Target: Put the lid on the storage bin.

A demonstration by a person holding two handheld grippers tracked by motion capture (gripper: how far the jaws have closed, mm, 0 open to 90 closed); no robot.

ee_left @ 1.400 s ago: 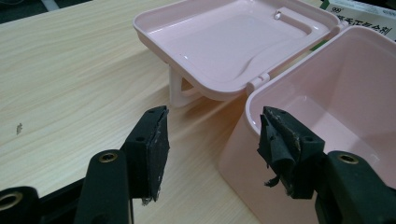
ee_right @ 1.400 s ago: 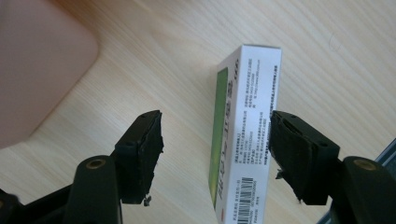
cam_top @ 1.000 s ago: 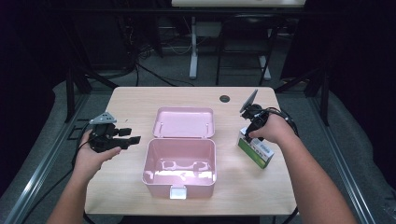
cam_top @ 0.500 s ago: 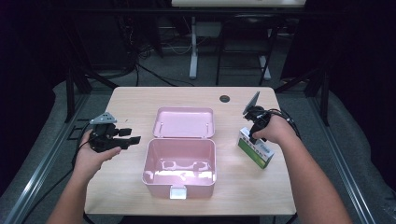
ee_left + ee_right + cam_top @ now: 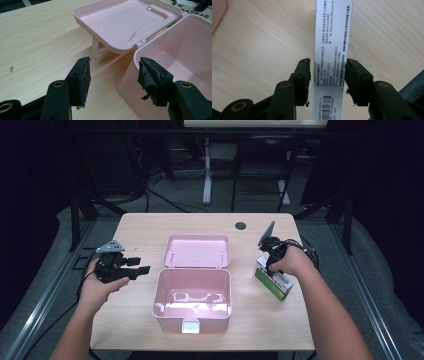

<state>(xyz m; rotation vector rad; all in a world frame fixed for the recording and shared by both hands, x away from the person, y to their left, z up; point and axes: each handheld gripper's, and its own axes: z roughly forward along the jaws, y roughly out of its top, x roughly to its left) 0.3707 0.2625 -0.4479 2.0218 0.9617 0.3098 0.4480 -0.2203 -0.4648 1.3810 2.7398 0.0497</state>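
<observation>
Right tool point(image 5: 325, 75) straddled the medicine carton point(image 5: 332, 50), one jaw on each long side; its jaws had just been closing, with the carton between them. In the right gripper view the right-hand pad met the carton's edge while a thin gap remained at the left pad, so the grip was judged not yet firm. The carton point(image 5: 272, 279) stood on its narrow side on the bench point(image 5: 150, 227), just to the right of the pink box point(image 5: 192, 295), probably so that the jaws could span its thin dimension from above. The box lay empty with its lid point(image 5: 196, 251) folded back flat, leaving a clear drop-in opening. Left tool point(image 5: 134, 269) was held off the bench beside the box's left wall, jaws wide and gripping nothing, judged to be waiting to steady the box.
</observation>
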